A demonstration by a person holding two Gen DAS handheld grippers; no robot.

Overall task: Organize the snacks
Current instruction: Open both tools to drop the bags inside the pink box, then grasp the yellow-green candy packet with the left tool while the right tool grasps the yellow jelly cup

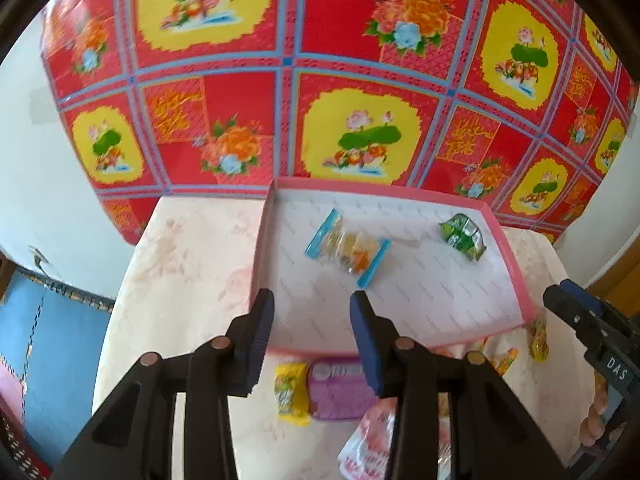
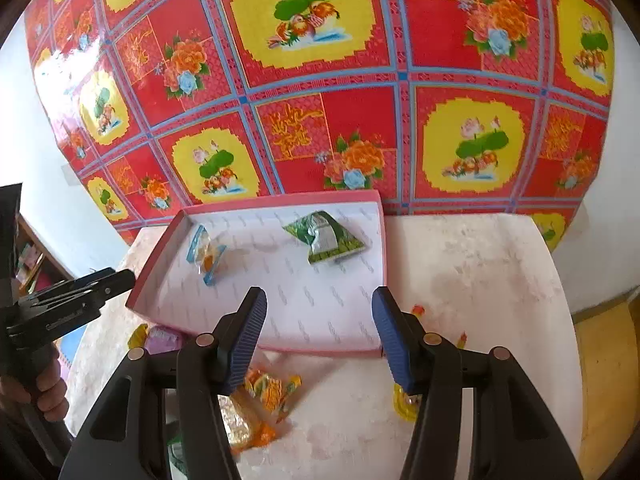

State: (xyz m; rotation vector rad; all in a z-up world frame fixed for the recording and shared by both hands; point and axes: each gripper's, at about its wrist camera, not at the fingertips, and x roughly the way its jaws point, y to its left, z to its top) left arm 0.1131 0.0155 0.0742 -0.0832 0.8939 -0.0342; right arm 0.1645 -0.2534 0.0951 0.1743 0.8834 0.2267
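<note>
A shallow pink-rimmed cardboard tray (image 1: 514, 264) with a white printed bottom stands on a pale marbled table (image 1: 180, 280), its far edge against a red and yellow flowered wall cloth (image 1: 360, 60).

Inside the tray lie two snacks. A clear packet with blue sealed ends (image 1: 347, 249) and yellow-orange pieces rests near the middle of the tray, a little toward its left wall. A crumpled green foil packet (image 1: 464, 236) lies near the tray's far right corner, well apart from the clear one.

The other snacks are outside the tray, on the table in front of its near rim. A small yellow packet (image 1: 291, 394) and a purple flat packet (image 1: 338, 394) lie side by side just before the near rim. A pink and white pouch (image 1: 368, 444) lies nearer the camera than those two. An orange and yellow wrapped snack (image 2: 272, 390) and a shiny golden packet (image 2: 240, 424) are also in front of the near rim, and a small yellow candy (image 2: 404, 404) lies by the tray's near right corner.

The left gripper (image 1: 312, 300) hangs above the tray's near left part; its blue-padded jaws are spread apart with nothing between them. The right gripper (image 2: 319, 300) hangs above the tray's near rim, its jaws also spread and empty.
</note>
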